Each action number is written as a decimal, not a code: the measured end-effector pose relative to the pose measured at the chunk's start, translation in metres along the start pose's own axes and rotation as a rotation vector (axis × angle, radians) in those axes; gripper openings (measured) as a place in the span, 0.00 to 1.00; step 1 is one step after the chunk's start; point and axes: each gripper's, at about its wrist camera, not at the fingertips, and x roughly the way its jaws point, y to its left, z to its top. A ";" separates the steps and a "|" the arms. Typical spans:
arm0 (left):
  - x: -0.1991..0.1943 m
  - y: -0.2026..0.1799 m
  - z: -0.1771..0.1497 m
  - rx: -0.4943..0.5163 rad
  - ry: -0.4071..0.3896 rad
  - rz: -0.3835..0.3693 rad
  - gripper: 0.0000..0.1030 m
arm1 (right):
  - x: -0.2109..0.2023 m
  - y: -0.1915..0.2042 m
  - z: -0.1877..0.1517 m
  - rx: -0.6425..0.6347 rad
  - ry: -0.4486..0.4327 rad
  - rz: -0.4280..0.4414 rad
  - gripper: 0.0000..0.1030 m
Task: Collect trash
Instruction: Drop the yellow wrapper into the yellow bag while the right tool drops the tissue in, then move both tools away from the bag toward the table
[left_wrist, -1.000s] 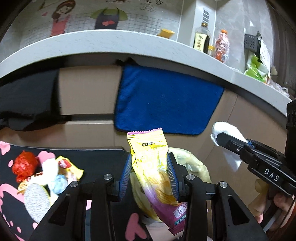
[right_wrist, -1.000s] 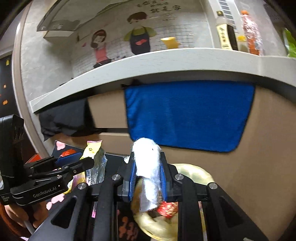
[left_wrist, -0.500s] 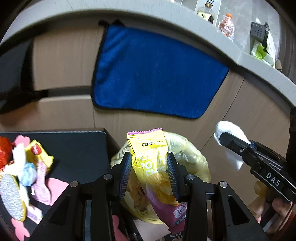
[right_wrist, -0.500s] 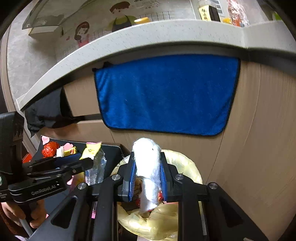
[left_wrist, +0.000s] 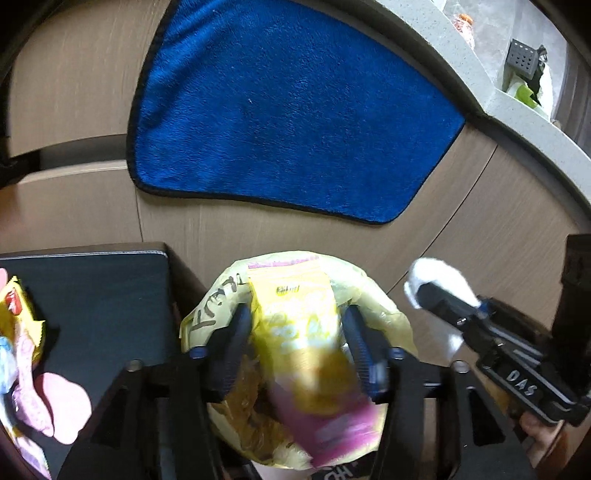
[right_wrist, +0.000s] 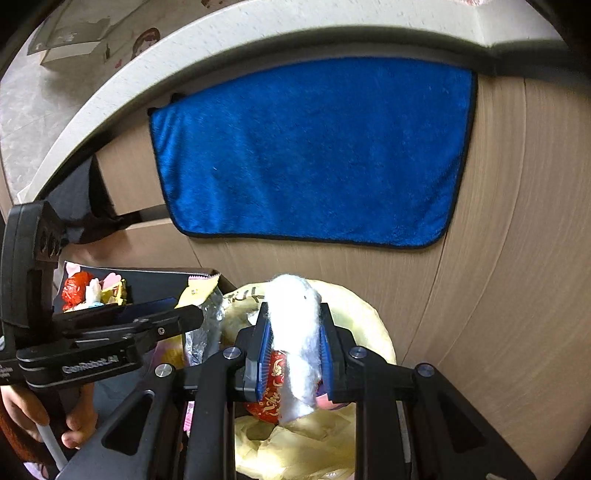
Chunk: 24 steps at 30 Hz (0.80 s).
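Both claws have come lower over the bin since the earlier frames, so the yellow-lined opening now fills the space under their fingers and the counter edge has slid up and out of sight. In the left wrist view, the left claw (left_wrist: 295, 347) has just been opening: its jaws stand apart at a middling width, with gaps showing on either side of the yellow and pink snack bag (left_wrist: 303, 343), which was pinched between them before. That bag is blurred, its yellow upper half between the jaws and its pink lower end hanging below them, over the mouth of the bin (left_wrist: 391, 317). Earlier it sat sharp and upright in the grip.

In the right wrist view, the right claw (right_wrist: 293, 339) stays narrow, clamped on a white wad of tissue (right_wrist: 295, 332) that bulges above the blue pads and trails down below them. Directly beneath it, inside the bin's yellow liner (right_wrist: 354, 314), lies a red wrapper (right_wrist: 271, 384) with gold print.

Left of the left claw, a dark table top (left_wrist: 99, 295) carries more litter (left_wrist: 22, 332) at its near edge: yellow, pink and pale blue wrappers. A person's hand (right_wrist: 55, 421) grips the left claw's handle. Beyond the bin, a blue towel (left_wrist: 288, 122) hangs on the wooden cabinet front (left_wrist: 480, 229) under a pale counter (right_wrist: 184, 59).
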 end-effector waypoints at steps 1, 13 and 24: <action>0.000 0.003 0.001 -0.009 -0.006 0.000 0.57 | 0.002 -0.001 -0.001 0.005 0.004 -0.001 0.20; -0.053 0.047 0.002 -0.122 -0.076 0.041 0.59 | 0.043 0.000 -0.013 0.050 0.078 -0.001 0.27; -0.131 0.112 -0.033 -0.133 -0.175 0.234 0.59 | 0.032 0.023 -0.015 0.072 0.054 -0.054 0.46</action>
